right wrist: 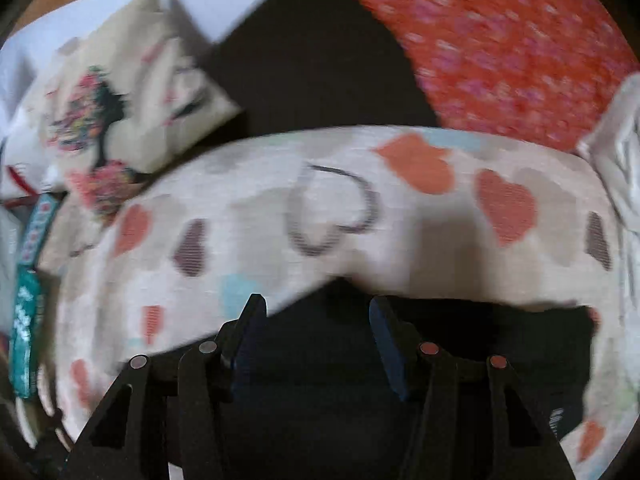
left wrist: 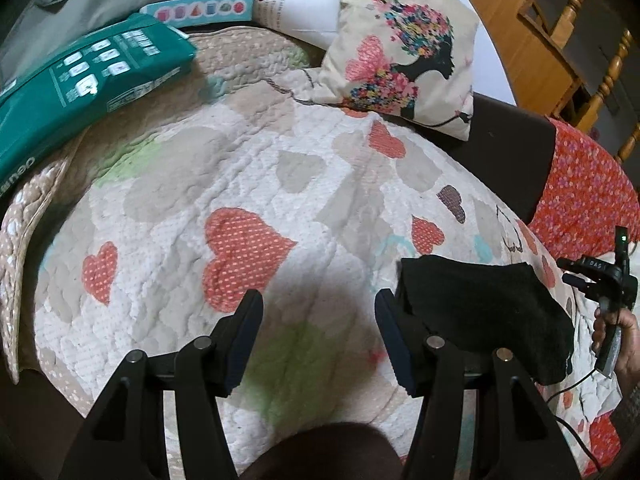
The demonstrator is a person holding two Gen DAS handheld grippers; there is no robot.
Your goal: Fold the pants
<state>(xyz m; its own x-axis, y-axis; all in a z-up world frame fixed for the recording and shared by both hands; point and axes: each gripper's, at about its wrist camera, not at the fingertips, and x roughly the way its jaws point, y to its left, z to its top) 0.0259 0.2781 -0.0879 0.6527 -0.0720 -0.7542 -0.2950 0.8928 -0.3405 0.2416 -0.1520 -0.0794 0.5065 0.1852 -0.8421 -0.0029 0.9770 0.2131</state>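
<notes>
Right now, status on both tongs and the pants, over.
Left tongs open, empty. Right tongs open above folded black fabric pants on heart-print quilt. Nothing in the way.

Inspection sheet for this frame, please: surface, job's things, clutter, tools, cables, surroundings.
Surface: heart-print quilt, rumpled.
Job's things: black pants folded into a compact bundle on the quilt.
Clutter: green package, printed cushion, red floral cloth.
Tools: left tool open, empty; right tool open above the pants, nothing pinched.
Cables: black cable below the hand.
Surroundings: wooden chair.
</notes>
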